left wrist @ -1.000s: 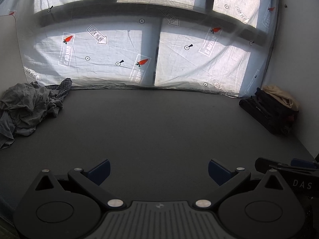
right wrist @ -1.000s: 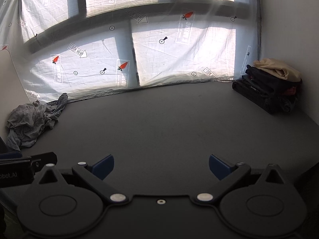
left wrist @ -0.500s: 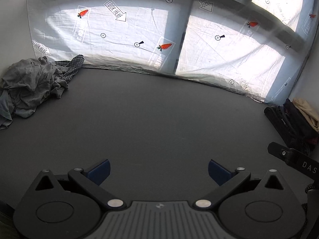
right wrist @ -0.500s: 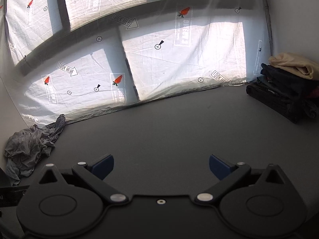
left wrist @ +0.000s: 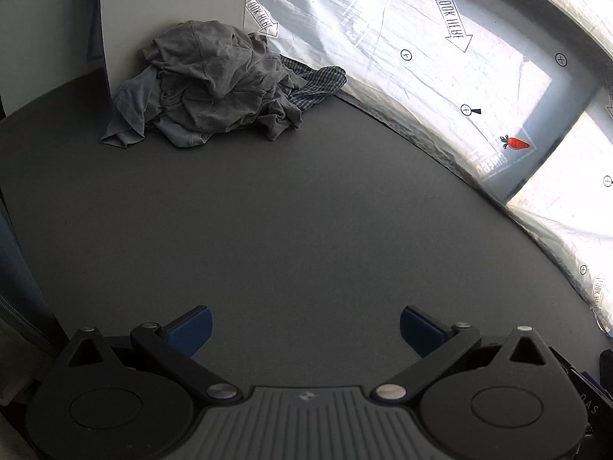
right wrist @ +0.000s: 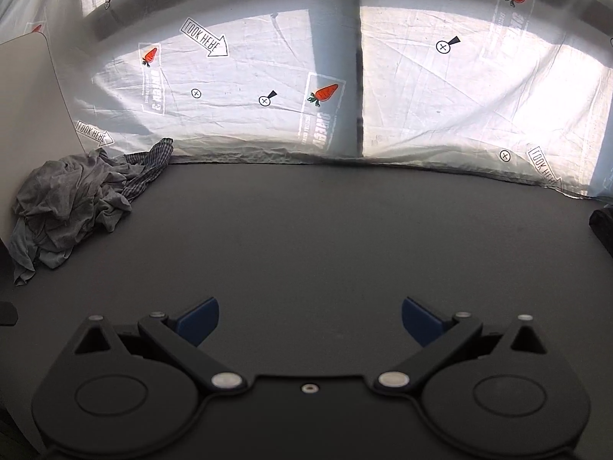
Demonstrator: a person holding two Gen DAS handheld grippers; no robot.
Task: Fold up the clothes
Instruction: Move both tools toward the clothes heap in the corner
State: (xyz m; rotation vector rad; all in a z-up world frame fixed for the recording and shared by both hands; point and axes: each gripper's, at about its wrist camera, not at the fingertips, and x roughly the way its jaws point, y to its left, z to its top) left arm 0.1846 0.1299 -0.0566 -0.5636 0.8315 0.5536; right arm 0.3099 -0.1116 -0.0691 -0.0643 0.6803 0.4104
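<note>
A heap of crumpled grey clothes (left wrist: 214,84) with a checked garment (left wrist: 318,80) lies at the far left corner of the dark table (left wrist: 306,211), against a white panel. It also shows in the right wrist view (right wrist: 72,199), far left. My left gripper (left wrist: 304,327) is open and empty, well short of the heap and facing it. My right gripper (right wrist: 310,318) is open and empty over the bare middle of the table, the heap far to its left.
A white printed sheet (right wrist: 421,107) hangs along the table's far edge in front of windows. A dark edge of the stacked clothes (right wrist: 603,226) shows at the far right. A white panel (right wrist: 27,115) stands at the left.
Both grippers have swung to the left. The grey heap now sits larger and nearer in both views, and the stacked clothes at the right have almost left view. The jaws stay open.
</note>
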